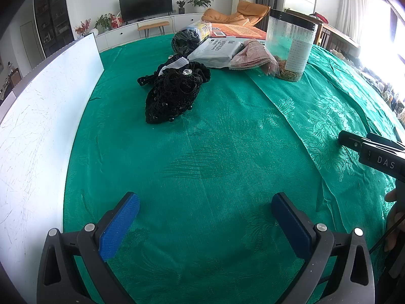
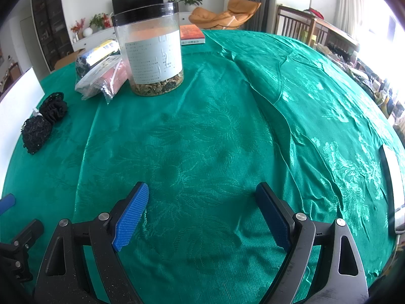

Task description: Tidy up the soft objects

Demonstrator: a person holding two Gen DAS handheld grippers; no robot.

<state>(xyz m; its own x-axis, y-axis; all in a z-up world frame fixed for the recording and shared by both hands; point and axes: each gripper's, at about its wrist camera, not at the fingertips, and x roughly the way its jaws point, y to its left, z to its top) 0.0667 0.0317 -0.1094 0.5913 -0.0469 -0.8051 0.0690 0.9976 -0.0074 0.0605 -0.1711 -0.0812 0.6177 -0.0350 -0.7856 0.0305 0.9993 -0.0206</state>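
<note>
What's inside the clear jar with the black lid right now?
The clear jar holds a shallow layer of brown, dried-looking bits at the bottom; above that it looks empty. Its white label hides part of the interior.

A black beaded net pouch (image 1: 168, 101) lies slumped on the green cloth, touching a black scrunchie (image 1: 200, 72).

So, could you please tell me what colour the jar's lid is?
The jar's lid is black, seen best in the right wrist view.

book (image 1: 238, 31) mostly hidden (behind packets) | jar label (image 2: 154, 55) text unreadable
</note>
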